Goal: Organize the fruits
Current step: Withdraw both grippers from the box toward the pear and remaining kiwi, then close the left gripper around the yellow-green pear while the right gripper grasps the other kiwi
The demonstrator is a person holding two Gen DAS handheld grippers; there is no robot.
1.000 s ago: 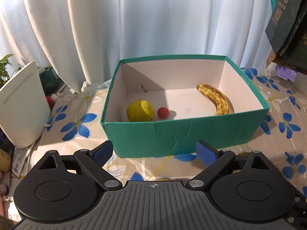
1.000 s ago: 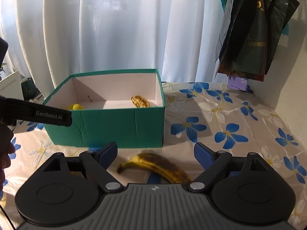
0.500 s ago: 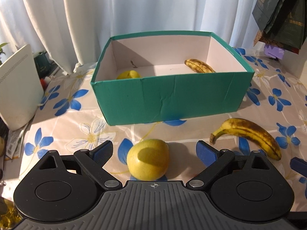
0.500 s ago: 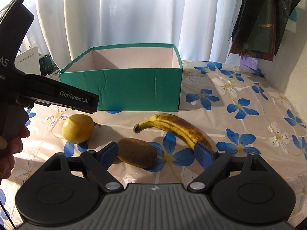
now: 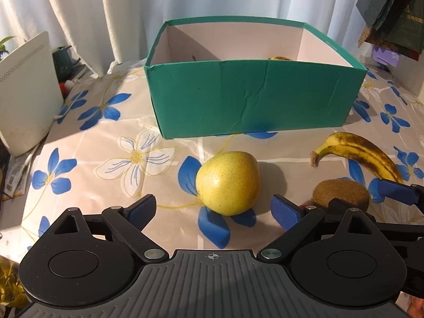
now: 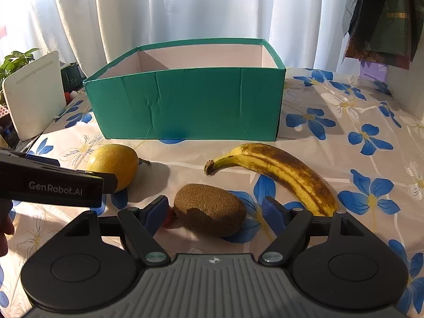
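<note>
**Fruit on desk, both grippers low over it**

Pear [image 5: 228, 182] sits on the desk [image 5: 148, 185] in front of the green box [image 5: 251, 98], between the wide-spread fingers [image 5: 140, 209] of the left gripper [image 5: 212, 209]; no contact. Kiwi [image 6: 209, 209] lies just right of the pear, between the right gripper's [image 6: 214, 212] closing fingers [image 6: 275, 213]; pads not yet pressing. Banana [image 6: 281, 172] lies beside the kiwi, stem toward the box. Small red fruit [image 6: 167, 218] peeks out at the kiwi's left end. Second banana [image 5: 279, 58] barely shows inside the box. White panel [image 6: 34, 92] stands at desk's left edge.
</note>
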